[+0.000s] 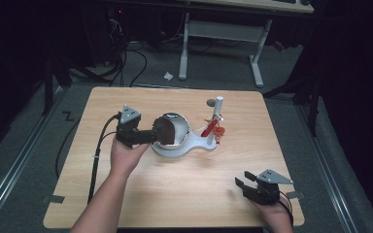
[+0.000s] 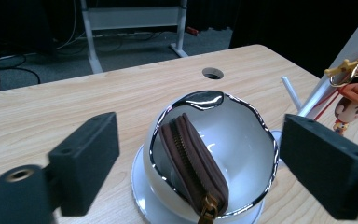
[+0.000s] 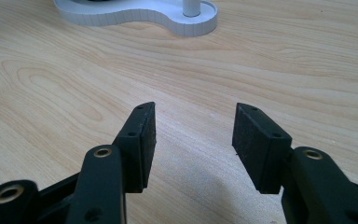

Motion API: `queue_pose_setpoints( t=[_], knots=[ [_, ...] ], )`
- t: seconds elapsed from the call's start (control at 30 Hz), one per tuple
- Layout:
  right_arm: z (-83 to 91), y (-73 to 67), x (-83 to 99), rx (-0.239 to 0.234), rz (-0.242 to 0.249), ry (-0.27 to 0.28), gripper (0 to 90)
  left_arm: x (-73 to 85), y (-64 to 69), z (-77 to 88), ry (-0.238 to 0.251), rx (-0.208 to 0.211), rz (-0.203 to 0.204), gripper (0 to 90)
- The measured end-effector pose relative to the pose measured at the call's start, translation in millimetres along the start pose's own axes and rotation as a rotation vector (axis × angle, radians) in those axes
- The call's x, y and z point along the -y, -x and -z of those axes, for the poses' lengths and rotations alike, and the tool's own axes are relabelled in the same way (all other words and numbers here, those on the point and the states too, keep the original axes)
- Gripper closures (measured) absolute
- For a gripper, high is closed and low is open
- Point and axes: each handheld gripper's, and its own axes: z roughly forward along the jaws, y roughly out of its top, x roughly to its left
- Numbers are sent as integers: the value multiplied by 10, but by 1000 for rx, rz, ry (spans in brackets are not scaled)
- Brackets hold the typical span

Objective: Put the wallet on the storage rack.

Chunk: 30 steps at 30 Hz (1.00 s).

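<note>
Pouch (image 2: 193,163), brown and zipped, lies slanted inside the bowl (image 2: 247,126), its zip pull hanging over the near rim; the bowl sits on a white stand (image 1: 194,145) near the middle of the table (image 1: 175,194); the left gripper (image 2: 200,163) hovers just before the bowl with its jaws spread wide to either side of it and nothing pressed between them; the drop looks done, so the sound move is judged to be a straight pull back toward the near edge, low enough to stay steady yet clear of the wavy rim, without brushing the zip pull; a keyring (image 1: 213,128) hangs from the stand's post (image 1: 218,109) on the far side, best left alone; the right gripper (image 1: 245,184) rests open and empty near the table's near right corner, well apart; bare wood lies between the two hands, and the left side is free for withdrawal.
</note>
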Motion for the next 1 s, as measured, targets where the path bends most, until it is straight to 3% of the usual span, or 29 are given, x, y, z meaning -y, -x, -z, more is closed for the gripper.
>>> queue_pose_setpoints(
  t=[0.17,0.5,0.8,1.0],
  knots=[
    [-2,-2,0,0,1,0,499,31,-48,68,-16,-6,4,10],
    [-11,-11,4,1,3,-2,499,228,-208,322,-11,-4,17,8],
    [-29,-29,11,2,4,-10,500,593,-434,490,-52,-15,50,36],
    [-40,-41,15,2,4,-13,500,955,-511,554,-107,-1,71,52]
  ],
)
